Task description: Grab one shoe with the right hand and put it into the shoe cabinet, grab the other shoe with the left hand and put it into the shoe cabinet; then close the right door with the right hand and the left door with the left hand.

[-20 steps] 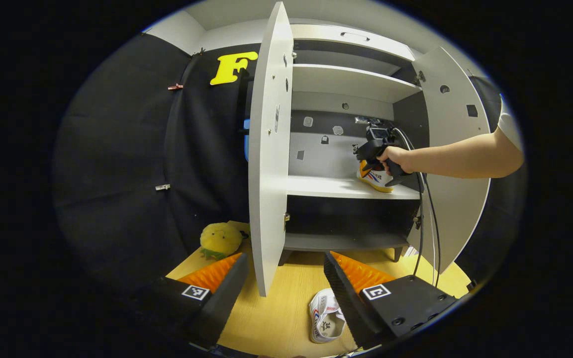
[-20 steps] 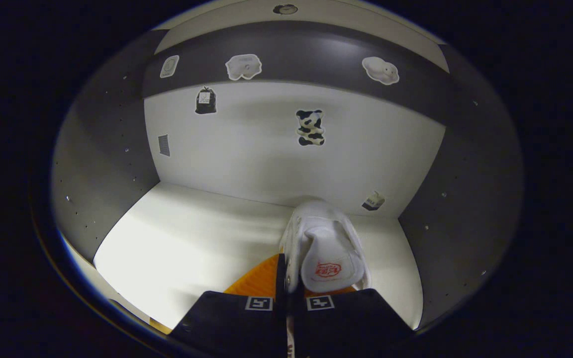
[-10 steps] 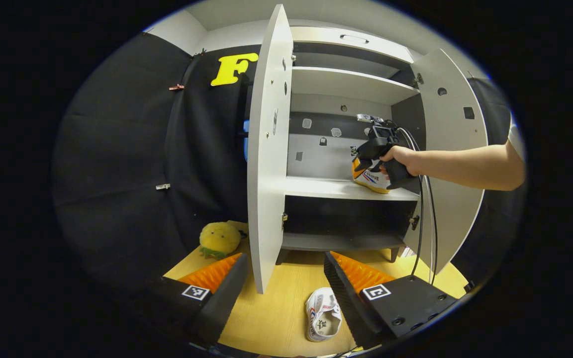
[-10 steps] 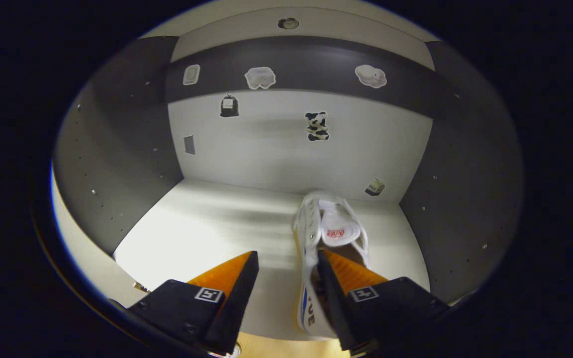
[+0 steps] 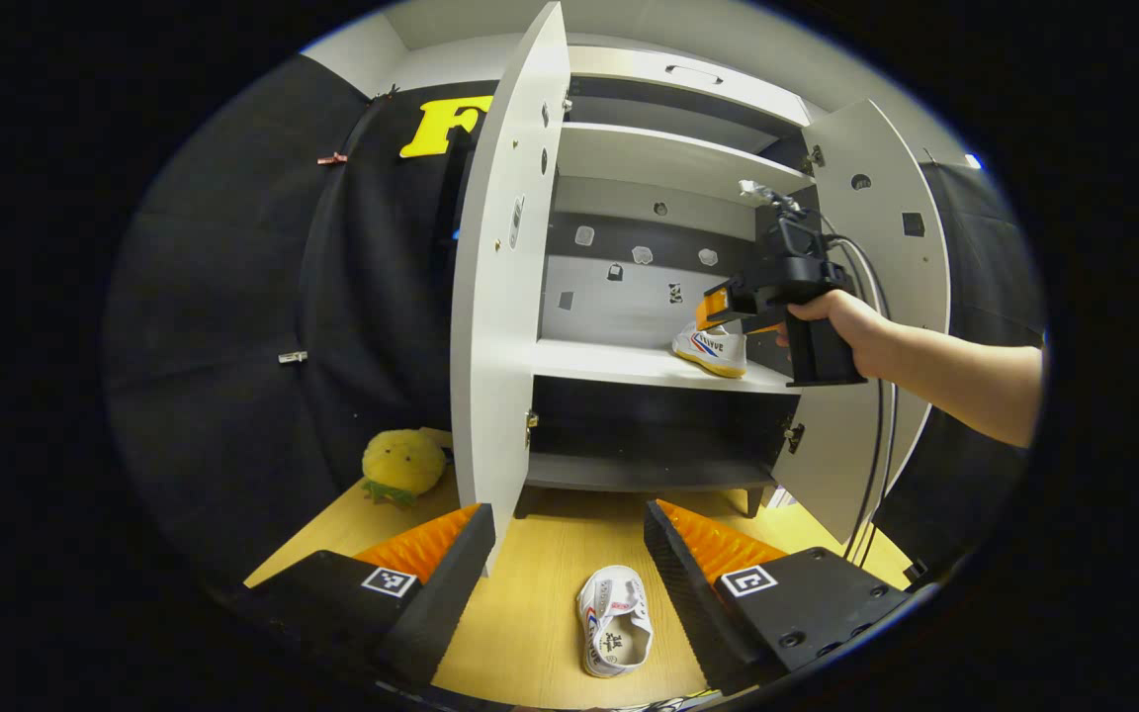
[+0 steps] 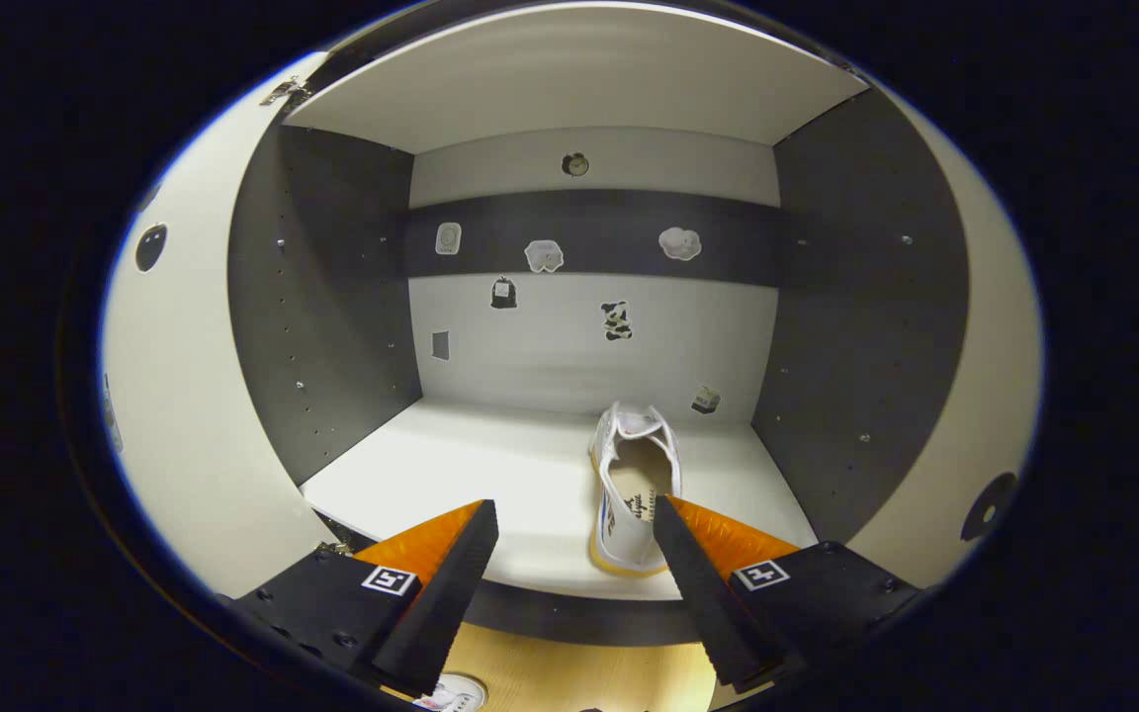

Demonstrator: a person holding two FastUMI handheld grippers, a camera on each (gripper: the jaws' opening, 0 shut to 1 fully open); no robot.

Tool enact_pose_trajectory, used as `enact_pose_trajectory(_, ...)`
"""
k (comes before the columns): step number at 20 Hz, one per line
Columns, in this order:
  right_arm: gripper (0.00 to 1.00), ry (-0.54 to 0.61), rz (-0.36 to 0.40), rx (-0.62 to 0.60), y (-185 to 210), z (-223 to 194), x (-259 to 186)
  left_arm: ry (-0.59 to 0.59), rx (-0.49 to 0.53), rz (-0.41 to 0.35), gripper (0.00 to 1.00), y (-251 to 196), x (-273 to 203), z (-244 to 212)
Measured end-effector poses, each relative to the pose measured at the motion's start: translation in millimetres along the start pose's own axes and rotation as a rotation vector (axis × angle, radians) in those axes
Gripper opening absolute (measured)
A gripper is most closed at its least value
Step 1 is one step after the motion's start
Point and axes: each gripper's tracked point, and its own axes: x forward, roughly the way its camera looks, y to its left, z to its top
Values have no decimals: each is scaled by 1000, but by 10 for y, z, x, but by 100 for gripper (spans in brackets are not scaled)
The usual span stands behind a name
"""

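One white canvas shoe (image 5: 614, 633) lies on the wooden floor in front of the white two-door shoe cabinet (image 5: 505, 297) in the left gripper view, between the spread, empty fingers of the left gripper (image 5: 569, 554). In the right gripper view the right gripper (image 6: 574, 554) is open and empty just outside the cabinet, the other white shoe (image 6: 632, 494) resting on the cabinet's middle shelf (image 6: 490, 475). I judge the first placement done; next the left gripper must descend and close on the floor shoe.

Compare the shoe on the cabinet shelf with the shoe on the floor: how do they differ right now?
The shoe on the shelf sits inside the cabinet, already placed; the shoe on the floor lies outside, in front of it. The shelf shoe stands beyond the open right gripper; the floor shoe lies between the open left gripper's fingers, untouched. Both are white sneakers, upright.
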Motion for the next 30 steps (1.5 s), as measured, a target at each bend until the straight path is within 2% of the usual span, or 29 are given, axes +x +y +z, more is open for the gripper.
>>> enact_pose_trajectory(4,100,-8,-7,18,-75,-419,-503,55,-29,-10,95,-2,56,-239)
enact_pose_trajectory(7,100,29,-5,19,-78,-879,-827,93,-44,-16,95,26,143,-412)
enact_pose_trajectory(14,100,236,15,1,-99,-2035,-1542,197,-43,-47,96,4,400,-860)
enact_pose_trajectory(18,100,330,3,-14,-245,-2608,-1895,309,-49,-75,95,-64,559,-1369)
enact_pose_trajectory(21,100,379,-13,5,-324,-2847,-2110,394,-50,-102,96,-127,629,-1787)
enact_pose_trajectory(25,100,449,-32,23,-372,-3149,-2368,490,7,-114,95,-156,699,-2247)
enact_pose_trajectory(28,100,470,-54,17,-443,-3250,-2507,530,40,-93,95,-124,823,-2489)
enact_pose_trajectory(30,100,475,-71,14,-496,-3277,-2569,532,65,-92,91,-138,965,-2562)
